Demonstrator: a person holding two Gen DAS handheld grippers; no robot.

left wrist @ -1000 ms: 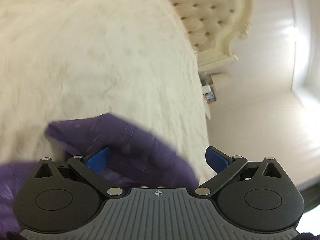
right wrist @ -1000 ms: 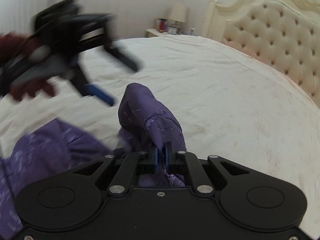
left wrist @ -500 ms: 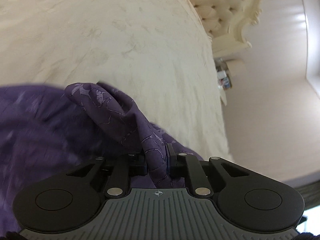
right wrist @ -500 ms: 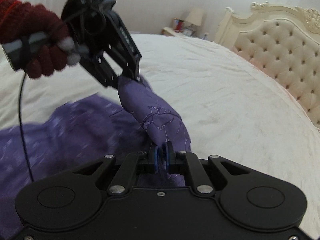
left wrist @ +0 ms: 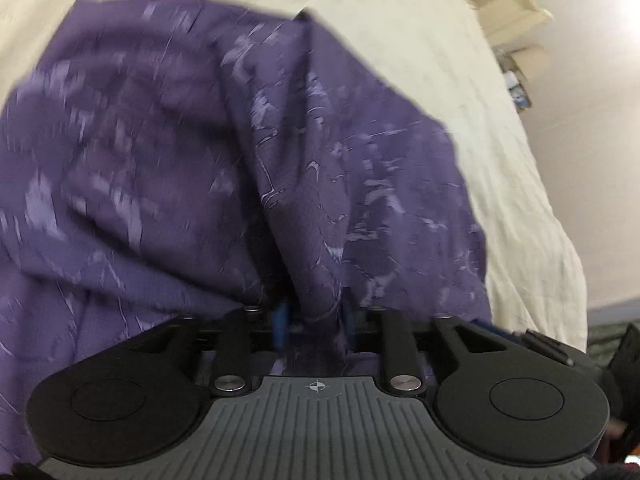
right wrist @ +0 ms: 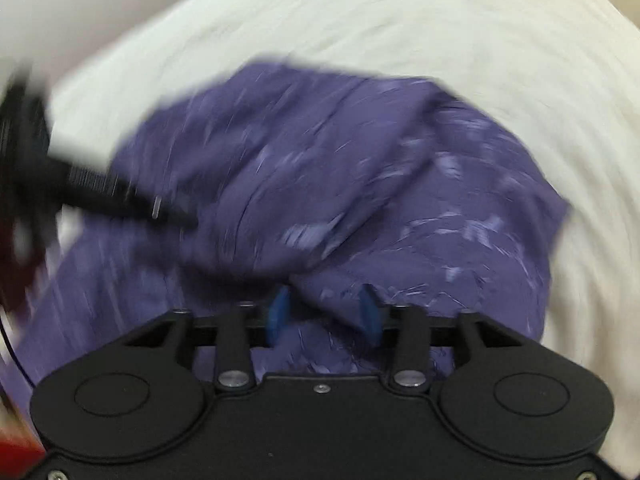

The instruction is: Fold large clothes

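Both grippers are caught in the act of letting go: the jaws of the left gripper (left wrist: 312, 322) and of the right gripper (right wrist: 324, 316) are opening, and a fold of the garment (left wrist: 224, 152) is seen between the blue pads of each, no longer pinched flat. The purple cloth is spread in a loose heap on the bed (left wrist: 472, 128), reaching towards the bed's near edge in the left wrist view and ringed by pale cover on the far side in the right wrist view. Both pictures are blurred, so the exact lie of the hem cannot be told.

The step in hand is judged to be the laying down of a carried edge onto the rest of the cloth. It is done well if the pads are fully parted before either gripper is drawn back, so that no fabric is dragged along and the new fold is not pulled open. Both releases are best kept together, so that the edge lands straight. A raised ridge runs up from the left jaws; it should be smoothed flat before another fold is made. Beyond the bed, part of a cream headboard (left wrist: 508, 4) is visible.
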